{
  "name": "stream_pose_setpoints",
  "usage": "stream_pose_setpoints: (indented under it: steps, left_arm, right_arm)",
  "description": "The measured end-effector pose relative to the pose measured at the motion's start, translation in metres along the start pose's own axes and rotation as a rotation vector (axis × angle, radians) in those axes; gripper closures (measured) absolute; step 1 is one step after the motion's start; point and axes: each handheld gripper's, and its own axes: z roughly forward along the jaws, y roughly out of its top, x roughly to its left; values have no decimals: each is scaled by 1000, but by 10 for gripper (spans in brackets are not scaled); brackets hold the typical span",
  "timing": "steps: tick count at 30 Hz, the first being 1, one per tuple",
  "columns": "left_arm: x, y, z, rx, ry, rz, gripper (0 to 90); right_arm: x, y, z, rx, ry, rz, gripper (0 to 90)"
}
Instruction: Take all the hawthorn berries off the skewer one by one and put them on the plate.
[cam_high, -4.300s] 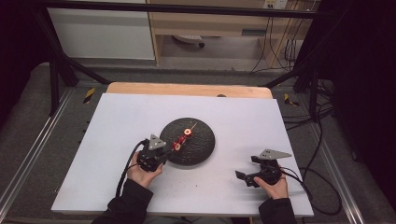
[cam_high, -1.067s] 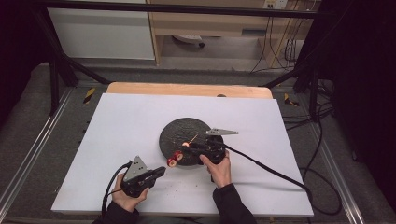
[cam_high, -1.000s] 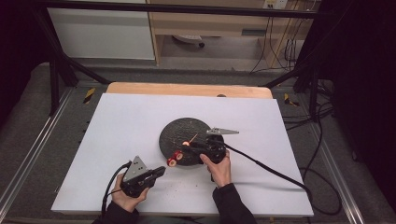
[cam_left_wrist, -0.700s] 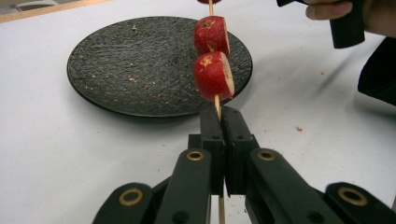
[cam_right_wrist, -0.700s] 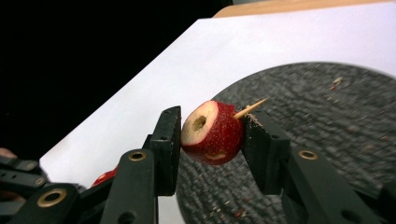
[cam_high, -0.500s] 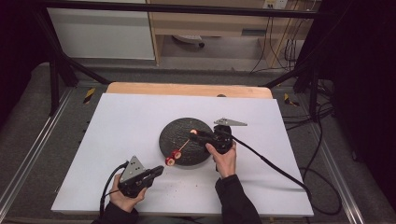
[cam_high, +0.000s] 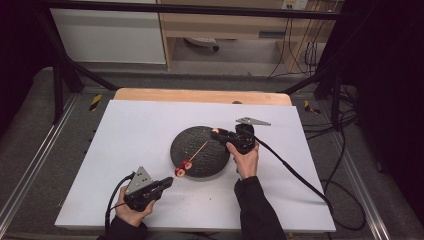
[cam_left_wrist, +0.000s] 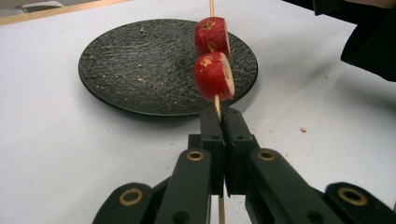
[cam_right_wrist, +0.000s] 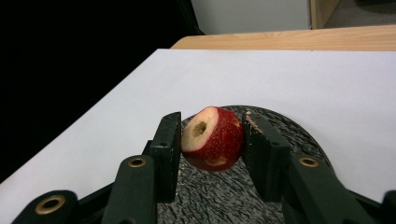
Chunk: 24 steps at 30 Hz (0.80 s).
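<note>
Skewer (cam_left_wrist: 217, 105): thin wooden stick, clamped at its near end between the left gripper (cam_left_wrist: 223, 122) jaws, which are pressed together on it, lower centre of the left gripper view. Two red fruit slices remain on the stick. Lower slice (cam_left_wrist: 213, 76) sits just above the jaw tips; upper slice (cam_left_wrist: 212, 35) is just beyond it, the two nearly touching. Cut faces pale, skin red. Stick runs on past them and out the top edge of that frame.

Third fruit slice (cam_right_wrist: 213, 138): off the stick, held between the right gripper (cam_right_wrist: 211, 140) jaws, centre of the right gripper view. Jaws narrow, pads on either side of it. Pale cut face turned toward the left jaw, with a round hole through its middle. Slice hangs above the plate surface, not resting on it.

High view: left gripper (cam_high: 161, 186) at lower left of the frame, over the white table (cam_high: 135, 130), held in a hand (cam_high: 131, 213). Skewer (cam_high: 196, 152) slants up and right from it across the black plate (cam_high: 192, 141); the two slices (cam_high: 182, 169) lie at the plate's lower left rim. Right gripper (cam_high: 218, 133) at frame centre right, over the plate's upper right edge, pale slice at its tip. Right hand (cam_high: 245, 160) just below it, dark sleeve running to the bottom edge. Cables trail from both grippers.

Plate: dark, rough-textured, round, centre of the table. Small crumbs on plate and on table near it.
</note>
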Motion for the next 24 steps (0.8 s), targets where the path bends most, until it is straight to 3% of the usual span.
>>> stream_pose_setpoints:
  steps: [5,13,24]
  left_arm:
    - [3,1,-3,-13,10,-11,883]
    - [4,0,-3,-10,10,-13,883]
    - [6,-1,0,1,11,-21,883]
  right_arm:
    - [-2,-4,6,23,-16,-12,600]
    - [-2,-26,25,92,-20,-22,599]
    - [-3,-50,42,189,-54,-73,592]
